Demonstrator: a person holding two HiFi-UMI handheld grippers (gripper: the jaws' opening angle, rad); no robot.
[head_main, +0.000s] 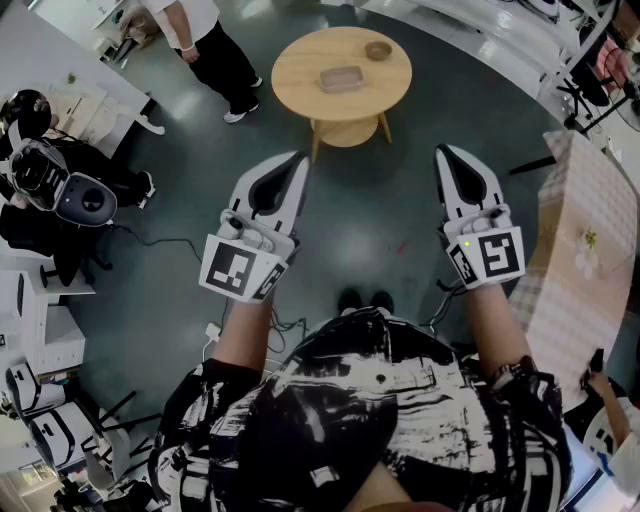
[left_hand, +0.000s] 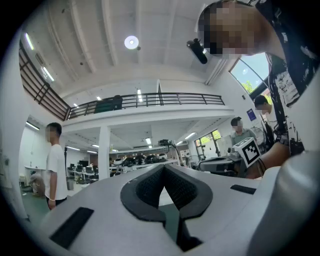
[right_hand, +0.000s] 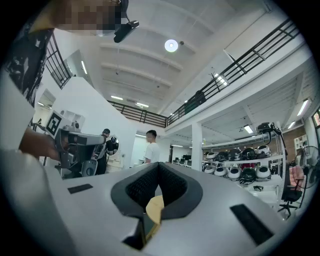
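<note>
Jaws pressed together on nothing, the left gripper (head_main: 297, 158) and right gripper (head_main: 445, 150) point toward the round table (head_main: 300, 70) ahead, whose tray (head_main: 341, 78), apparently empty, lies crosswise at its middle, nearer the left gripper.

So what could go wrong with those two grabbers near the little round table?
Cables lie on the floor near the shoes: a step forward might mean a trip. The left gripper and right gripper are shut, so they'd probably shove the tray or bowl rather than grab. A person stands beside the round table and might get bumped.
</note>
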